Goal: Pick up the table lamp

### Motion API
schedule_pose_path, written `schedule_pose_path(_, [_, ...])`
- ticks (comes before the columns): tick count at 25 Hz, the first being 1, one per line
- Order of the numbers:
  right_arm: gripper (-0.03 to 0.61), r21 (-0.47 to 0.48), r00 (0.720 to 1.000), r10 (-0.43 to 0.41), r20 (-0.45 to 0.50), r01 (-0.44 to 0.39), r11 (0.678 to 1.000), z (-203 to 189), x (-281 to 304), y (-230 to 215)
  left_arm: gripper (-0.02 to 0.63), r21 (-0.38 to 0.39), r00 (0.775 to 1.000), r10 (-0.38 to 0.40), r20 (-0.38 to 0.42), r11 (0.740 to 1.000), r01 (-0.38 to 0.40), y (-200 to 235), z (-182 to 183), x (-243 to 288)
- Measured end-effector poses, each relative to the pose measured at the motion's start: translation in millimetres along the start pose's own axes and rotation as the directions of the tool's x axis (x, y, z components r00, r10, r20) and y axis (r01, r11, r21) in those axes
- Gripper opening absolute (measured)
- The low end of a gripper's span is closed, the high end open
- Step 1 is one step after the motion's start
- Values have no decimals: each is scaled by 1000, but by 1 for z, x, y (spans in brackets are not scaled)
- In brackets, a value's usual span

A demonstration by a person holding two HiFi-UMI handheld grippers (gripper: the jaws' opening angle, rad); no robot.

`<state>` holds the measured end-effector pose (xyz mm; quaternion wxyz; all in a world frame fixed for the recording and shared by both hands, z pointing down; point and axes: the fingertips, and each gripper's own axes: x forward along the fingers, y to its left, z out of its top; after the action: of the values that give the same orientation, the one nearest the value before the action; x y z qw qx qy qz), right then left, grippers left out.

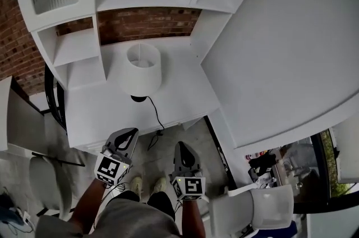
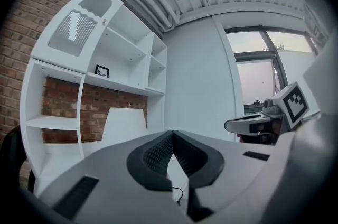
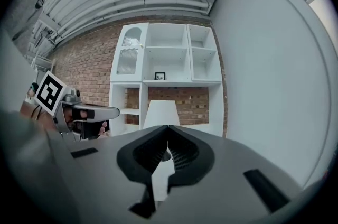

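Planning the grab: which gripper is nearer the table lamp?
Left. The left gripper hangs just short of the desk, straight before the table lamp; the right gripper is farther back, off to its right.

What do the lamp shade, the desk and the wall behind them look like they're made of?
Lamp shade: matte white, probably fabric or paper; no gloss shows. Desk: smooth white board, likely painted or laminated wood; flat, grainless surface. Wall: bare red-brown brick; mortar lines show.

Lamp base (image 1: 138, 99) mostly under shade (image 1: 143, 69)
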<state>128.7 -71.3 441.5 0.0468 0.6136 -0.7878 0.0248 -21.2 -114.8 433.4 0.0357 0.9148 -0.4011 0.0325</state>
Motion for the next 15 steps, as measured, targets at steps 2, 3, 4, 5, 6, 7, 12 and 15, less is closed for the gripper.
schedule_pose_path(2, [21,3,1000,8,-6,-8,1000,-4,13,-3,3,-7,1000,11,4,1000,-11,9,-3,5])
schedule_pose_path(3, [21,4,1000,13,-8,-13,1000,-6,20,-5,3,-8,1000,20,6,1000,-20,14,-6,8])
schedule_pose_path(4, [21,4,1000,21,-11,-21,1000,-8,28,-6,3,-8,999,33,6,999,-33,20,-10,10])
schedule_pose_path(5, [21,3,999,31,-13,-31,1000,-11,36,-7,3,-11,999,49,3,999,-49,27,-14,12])
schedule_pose_path(6, [21,2,999,43,-15,-43,999,-13,44,-8,3,-17,998,66,-3,998,-66,34,-19,15])
schedule_pose_path(7, [21,1,998,54,-17,-54,999,-16,53,-9,3,-24,996,83,-9,996,-83,40,-23,17])
schedule_pose_path(12, [21,-31,994,109,-27,-110,994,-26,93,-21,3,-32,986,165,-22,986,-166,68,-46,36])
schedule_pose_path(15, [21,-38,990,138,-9,-138,990,-27,121,-29,3,-28,982,189,-22,981,-190,85,-56,51])
